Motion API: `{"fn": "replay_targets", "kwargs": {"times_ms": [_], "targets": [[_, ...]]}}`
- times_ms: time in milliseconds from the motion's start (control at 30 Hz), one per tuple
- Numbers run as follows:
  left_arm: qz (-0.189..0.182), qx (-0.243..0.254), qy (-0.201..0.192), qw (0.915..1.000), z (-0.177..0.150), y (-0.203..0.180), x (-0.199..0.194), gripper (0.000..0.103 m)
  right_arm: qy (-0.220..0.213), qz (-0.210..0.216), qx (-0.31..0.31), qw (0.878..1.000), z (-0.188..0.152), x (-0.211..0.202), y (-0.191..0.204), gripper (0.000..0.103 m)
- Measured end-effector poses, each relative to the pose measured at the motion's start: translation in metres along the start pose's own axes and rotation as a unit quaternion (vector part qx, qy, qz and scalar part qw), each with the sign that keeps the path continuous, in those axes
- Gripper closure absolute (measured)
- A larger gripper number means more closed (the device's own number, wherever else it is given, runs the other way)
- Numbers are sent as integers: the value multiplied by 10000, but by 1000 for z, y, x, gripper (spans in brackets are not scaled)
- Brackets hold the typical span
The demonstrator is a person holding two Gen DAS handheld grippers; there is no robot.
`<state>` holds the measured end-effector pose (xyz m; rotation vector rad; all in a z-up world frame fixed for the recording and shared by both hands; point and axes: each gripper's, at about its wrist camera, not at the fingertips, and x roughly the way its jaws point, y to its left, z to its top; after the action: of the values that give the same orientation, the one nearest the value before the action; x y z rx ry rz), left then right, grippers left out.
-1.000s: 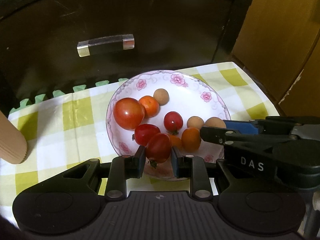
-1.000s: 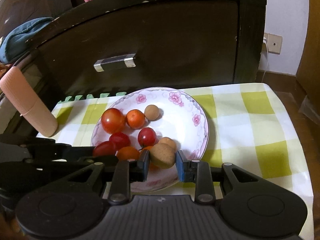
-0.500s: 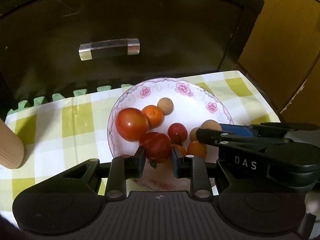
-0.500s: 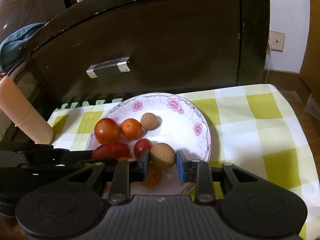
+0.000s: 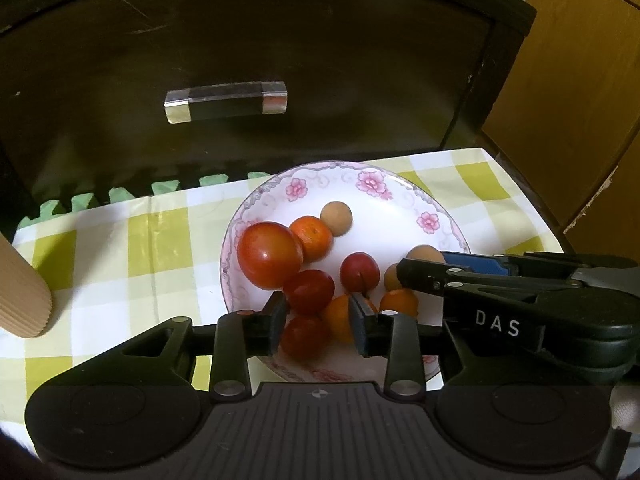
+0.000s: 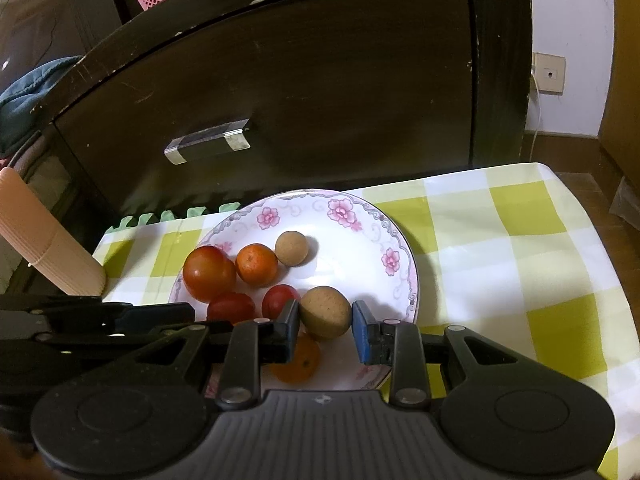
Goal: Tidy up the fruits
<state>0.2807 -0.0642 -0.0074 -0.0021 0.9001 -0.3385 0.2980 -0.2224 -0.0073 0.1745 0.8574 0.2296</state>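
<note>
A white flowered plate [image 5: 404, 184] on a checked cloth holds a large tomato [image 5: 270, 254], a mandarin [image 5: 312, 238], a small brown fruit [image 5: 337, 218] and several small tomatoes and oranges. My left gripper [image 5: 318, 320] hangs over the plate's near edge with its jaws opening. A small red tomato [image 5: 304, 334] lies just below and between them, beside an orange [image 5: 340, 318], and the pads do not press on it. My right gripper [image 6: 326, 330] is shut on a round brown fruit [image 6: 325, 312] over the plate [image 6: 360, 204].
A dark cabinet with a clear handle [image 5: 226, 100] stands right behind the plate. A beige ribbed cylinder [image 5: 20, 296] leans at the cloth's left edge. A wooden door [image 5: 580, 120] is at the right. The checked cloth [image 6: 520, 248] lies bare to the plate's right.
The left jaws have spread and let go of the small red tomato, which now lies on the plate below them. The right gripper still holds the brown fruit.
</note>
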Motion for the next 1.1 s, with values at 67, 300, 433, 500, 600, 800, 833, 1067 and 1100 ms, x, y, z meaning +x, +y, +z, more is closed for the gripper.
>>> {"fn": "replay_targets", "kwargs": {"times_ms": [67,300,433,500,600,800,833,1067,1100], "targets": [[23,-26,-31,10000,0,1,-2,54,-22,-5,9,10000,0,-1,0,74],[119,6,-59,9999,0,1,-6,44,-69,2,48,10000,2,-5,0,74],[204,80,-93,9997,-2,-1,-11,38,-43,-45,33,10000,0,-7,1,73],[243,107,-122,9996,-2,-2,-13,35,-37,-53,45,10000,-1,-10,1,73],[306,145,-163,9993,-4,-3,-18,32,-53,-78,61,9999,-2,-15,1,73],[457,214,-164,9986,-8,-6,-24,25,-68,-125,29,9999,-7,-25,4,71],[492,233,-174,9984,-9,-7,-25,24,-59,-137,22,9999,-8,-26,4,70],[594,249,-217,9977,-12,-9,-30,17,-46,-202,-2,9998,-15,-35,5,70],[604,245,-220,9976,-13,-9,-31,17,-49,-208,5,9998,-16,-37,5,69]]}}
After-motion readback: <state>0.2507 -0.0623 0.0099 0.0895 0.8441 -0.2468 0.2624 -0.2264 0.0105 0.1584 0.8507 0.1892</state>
